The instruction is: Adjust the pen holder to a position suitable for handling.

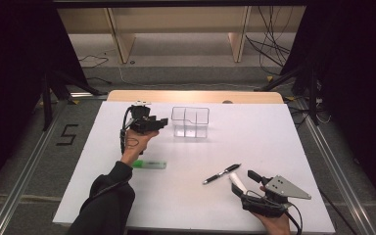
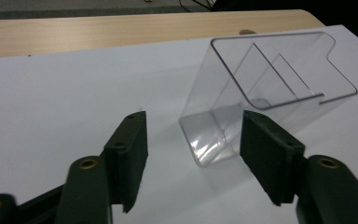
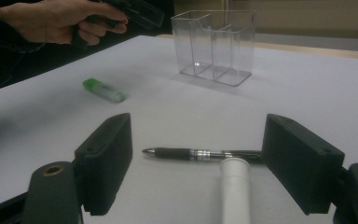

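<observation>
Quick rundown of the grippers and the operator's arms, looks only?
Both grippers are black with two blocky black jaws and brass-coloured pivot screws. The right gripper carries a grey three-cornered plate and a black cable. The left gripper trails a black cable. Left forearm wears a dark sleeve.

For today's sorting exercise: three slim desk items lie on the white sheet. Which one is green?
The green marker, lying by the person's left forearm; the pen is black and the tube white.

high: overhead, facing forward | gripper views: low, close | shared: clear organizer (image 1: pixel 191 122)
</observation>
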Tool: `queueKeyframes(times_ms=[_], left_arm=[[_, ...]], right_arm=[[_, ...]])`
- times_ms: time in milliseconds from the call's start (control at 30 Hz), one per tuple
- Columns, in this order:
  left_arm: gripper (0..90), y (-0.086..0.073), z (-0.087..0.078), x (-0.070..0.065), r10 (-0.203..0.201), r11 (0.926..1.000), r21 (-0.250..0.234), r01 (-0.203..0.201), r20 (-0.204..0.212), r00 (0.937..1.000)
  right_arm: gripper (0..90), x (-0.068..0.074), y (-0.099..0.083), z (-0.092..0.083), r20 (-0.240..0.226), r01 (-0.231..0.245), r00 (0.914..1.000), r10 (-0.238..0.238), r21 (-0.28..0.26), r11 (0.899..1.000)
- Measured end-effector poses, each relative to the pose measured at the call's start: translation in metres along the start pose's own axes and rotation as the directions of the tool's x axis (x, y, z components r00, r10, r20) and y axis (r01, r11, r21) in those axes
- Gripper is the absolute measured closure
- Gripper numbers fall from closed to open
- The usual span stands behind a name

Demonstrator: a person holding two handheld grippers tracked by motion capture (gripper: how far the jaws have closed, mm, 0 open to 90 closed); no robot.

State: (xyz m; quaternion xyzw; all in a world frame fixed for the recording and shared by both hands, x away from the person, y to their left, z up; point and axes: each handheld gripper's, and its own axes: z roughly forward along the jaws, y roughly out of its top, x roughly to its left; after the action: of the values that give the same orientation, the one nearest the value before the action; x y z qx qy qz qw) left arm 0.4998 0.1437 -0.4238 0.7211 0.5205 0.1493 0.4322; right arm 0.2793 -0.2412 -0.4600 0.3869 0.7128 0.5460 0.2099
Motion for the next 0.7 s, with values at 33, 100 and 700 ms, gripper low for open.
queueKeyframes(times_ms=[33, 100, 700], left_arm=[[38.2, -0.002, -0.002, -0.001, 0.001, 1.0000, 0.001, -0.001, 0.003, 1.0000], [35.2, -0.006, -0.006, -0.003, 0.000, 1.0000, 0.007, -0.001, 0.024, 0.9997], [19.2, -0.023, -0.034, -0.039, 0.085, 0.9963, -0.006, -0.085, 0.180, 0.9801]], right_arm=[[25.6, 0.000, 0.000, 0.000, 0.001, -0.001, 1.0000, 0.001, -0.001, 1.000], [25.6, 0.000, 0.000, 0.000, 0.002, 0.000, 1.0000, 0.000, -0.001, 1.000], [25.6, -0.003, 0.000, -0.002, -0.001, -0.003, 1.0000, 0.003, 0.001, 1.000]])
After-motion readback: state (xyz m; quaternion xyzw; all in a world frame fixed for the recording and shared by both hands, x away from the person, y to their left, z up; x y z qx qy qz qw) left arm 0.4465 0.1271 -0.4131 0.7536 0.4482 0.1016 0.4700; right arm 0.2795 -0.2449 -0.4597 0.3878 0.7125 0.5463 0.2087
